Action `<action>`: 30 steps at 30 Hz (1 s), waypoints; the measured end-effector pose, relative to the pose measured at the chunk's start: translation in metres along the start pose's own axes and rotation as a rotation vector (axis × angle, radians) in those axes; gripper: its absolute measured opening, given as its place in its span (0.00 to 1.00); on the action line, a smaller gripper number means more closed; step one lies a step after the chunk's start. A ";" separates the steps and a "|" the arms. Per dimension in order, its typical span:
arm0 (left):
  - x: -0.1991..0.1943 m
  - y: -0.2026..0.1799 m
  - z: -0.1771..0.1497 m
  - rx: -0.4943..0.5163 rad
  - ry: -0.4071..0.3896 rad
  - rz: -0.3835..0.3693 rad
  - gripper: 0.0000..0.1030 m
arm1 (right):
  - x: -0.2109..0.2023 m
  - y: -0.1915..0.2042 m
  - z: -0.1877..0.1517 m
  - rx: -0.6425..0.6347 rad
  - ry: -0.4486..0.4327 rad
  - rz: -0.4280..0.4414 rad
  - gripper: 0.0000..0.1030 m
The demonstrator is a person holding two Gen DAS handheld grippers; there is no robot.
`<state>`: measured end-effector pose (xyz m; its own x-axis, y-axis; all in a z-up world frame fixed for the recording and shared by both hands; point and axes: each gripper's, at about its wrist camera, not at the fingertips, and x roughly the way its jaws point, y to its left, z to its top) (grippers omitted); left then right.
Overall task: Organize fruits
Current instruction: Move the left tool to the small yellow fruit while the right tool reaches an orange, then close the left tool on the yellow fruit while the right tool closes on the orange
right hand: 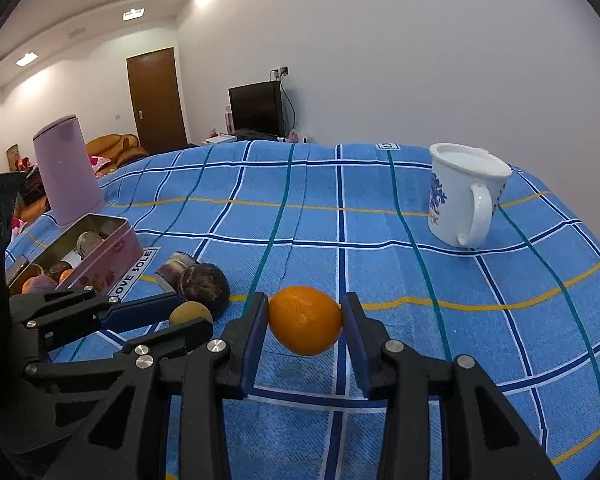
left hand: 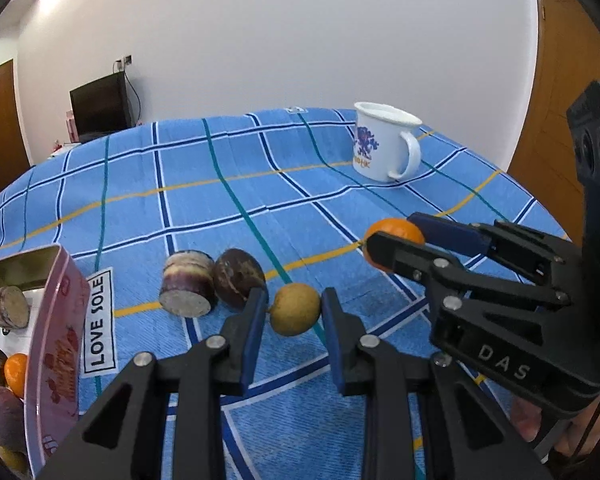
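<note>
Lying left of the white mug (right hand: 462, 196), the pink tin (right hand: 112, 254) held fruit already. Nearer the mug, the left gripper (left hand: 295, 312) bracketed the yellow-brown fruit (left hand: 295, 309), its pads seemingly touching it. Closer still, the right gripper (right hand: 305, 320) clenched the orange (right hand: 305, 320), long axis running pad to pad. Blue checked cloth (right hand: 380, 272) covered the surface beneath a white wall.

Left gripper (left hand: 294, 312): blue pads flank a yellow-brown round fruit (left hand: 295, 309). Right gripper (left hand: 396, 236): clamped on an orange (left hand: 396, 230). Blue plaid cloth (left hand: 228, 208) carries a cut purple cane piece (left hand: 187, 283), a dark round fruit (left hand: 238, 282) and a white mug (left hand: 384, 142). Pink tin (left hand: 54, 320), left, holds fruit.
</note>
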<state>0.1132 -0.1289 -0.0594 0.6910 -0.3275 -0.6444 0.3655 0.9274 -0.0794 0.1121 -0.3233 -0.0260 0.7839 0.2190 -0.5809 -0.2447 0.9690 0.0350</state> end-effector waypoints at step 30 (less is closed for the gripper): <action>-0.026 -0.005 -0.004 0.011 -0.152 0.093 0.29 | -0.025 0.002 -0.003 -0.014 -0.133 0.031 0.38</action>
<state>0.0904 -0.1241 -0.0452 0.8080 -0.2643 -0.5265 0.3017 0.9533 -0.0156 0.0902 -0.3269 -0.0136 0.8443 0.2631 -0.4669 -0.2773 0.9600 0.0395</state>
